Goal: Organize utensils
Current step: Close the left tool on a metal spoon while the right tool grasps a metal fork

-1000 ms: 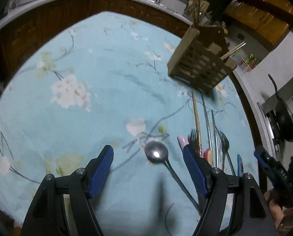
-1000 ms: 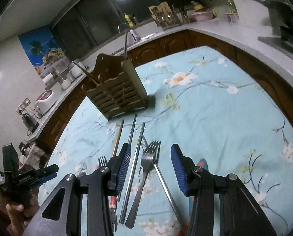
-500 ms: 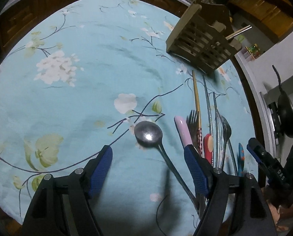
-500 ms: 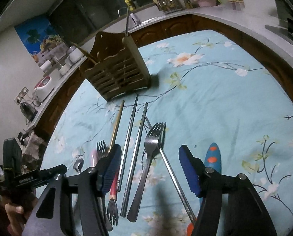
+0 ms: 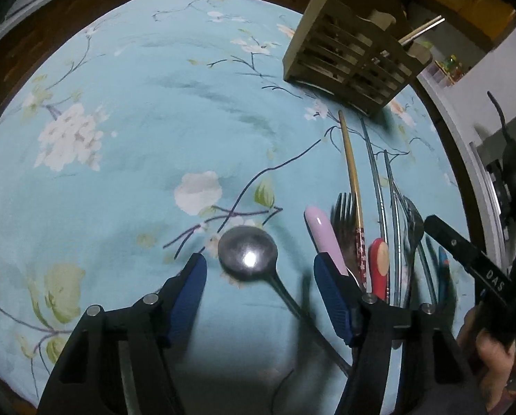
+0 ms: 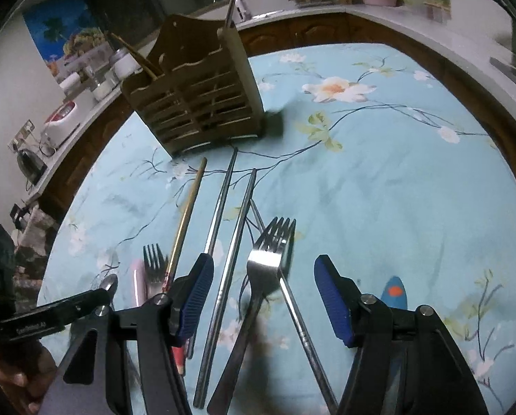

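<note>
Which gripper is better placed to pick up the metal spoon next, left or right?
Left. The left gripper is open with the spoon bowl between its fingers; the right gripper frames a fork.

The left tool (image 5: 259, 285) hangs with its blue-padded jaws spread wide, one on each side of a steel spoon (image 5: 248, 254) lying bowl-up on the floral blue tabletop (image 5: 136, 131). Just right of the spoon lie a pink handle (image 5: 322, 233), a fork (image 5: 344, 218), a gold chopstick (image 5: 351, 166) and steel chopsticks (image 5: 375, 173). Beyond the spoon, far right, stands a wooden slatted utensil holder (image 5: 354, 58).
</note>
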### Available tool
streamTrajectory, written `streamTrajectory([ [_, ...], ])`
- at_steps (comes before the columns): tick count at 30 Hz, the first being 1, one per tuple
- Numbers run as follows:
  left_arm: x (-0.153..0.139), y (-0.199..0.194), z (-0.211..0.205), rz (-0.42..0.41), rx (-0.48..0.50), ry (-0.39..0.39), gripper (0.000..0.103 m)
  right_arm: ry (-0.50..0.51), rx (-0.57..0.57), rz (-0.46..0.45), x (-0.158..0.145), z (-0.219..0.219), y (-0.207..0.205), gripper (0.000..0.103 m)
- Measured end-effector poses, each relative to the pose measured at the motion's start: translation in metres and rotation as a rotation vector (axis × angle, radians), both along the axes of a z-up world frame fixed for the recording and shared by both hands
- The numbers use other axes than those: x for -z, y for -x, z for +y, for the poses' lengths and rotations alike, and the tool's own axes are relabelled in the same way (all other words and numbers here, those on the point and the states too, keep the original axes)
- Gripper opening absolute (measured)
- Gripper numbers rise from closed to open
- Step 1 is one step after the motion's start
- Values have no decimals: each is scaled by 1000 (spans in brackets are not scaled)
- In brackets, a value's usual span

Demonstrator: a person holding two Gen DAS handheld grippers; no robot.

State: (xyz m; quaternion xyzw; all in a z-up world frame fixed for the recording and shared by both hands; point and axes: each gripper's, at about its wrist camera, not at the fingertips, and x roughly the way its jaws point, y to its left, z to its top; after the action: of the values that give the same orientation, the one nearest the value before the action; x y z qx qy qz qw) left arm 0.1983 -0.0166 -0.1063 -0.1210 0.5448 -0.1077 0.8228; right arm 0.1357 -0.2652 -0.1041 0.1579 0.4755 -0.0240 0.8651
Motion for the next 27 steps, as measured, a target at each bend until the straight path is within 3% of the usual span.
streamTrajectory([
  [4,2,-9,-6,-15,18,-31,52,-24,-18,39,6,-3,-15,60],
  [7,4,-16,-13,-37,37,-73,39,-16,-24,72,12,-4,-25,52],
  [9,5,-19,-16,-48,53,-87,35,-16,-25,87,16,-6,-28,41],
  [11,6,-24,-19,-61,78,-88,35,-13,-25,99,20,-7,-30,31],
  [13,7,-29,-24,-81,110,-92,34,-6,-34,93,20,-5,-31,30],
  [15,9,-38,-24,-93,135,-47,34,-14,-38,82,18,-5,-32,29],
  [20,11,-51,-8,-67,137,16,34,-28,-15,56,13,-12,-30,27],
  [24,13,-51,6,-38,101,44,48,-57,-21,103,20,-17,-35,31],
  [27,11,-50,4,-23,94,42,50,-46,-36,118,20,-15,-40,31],
])
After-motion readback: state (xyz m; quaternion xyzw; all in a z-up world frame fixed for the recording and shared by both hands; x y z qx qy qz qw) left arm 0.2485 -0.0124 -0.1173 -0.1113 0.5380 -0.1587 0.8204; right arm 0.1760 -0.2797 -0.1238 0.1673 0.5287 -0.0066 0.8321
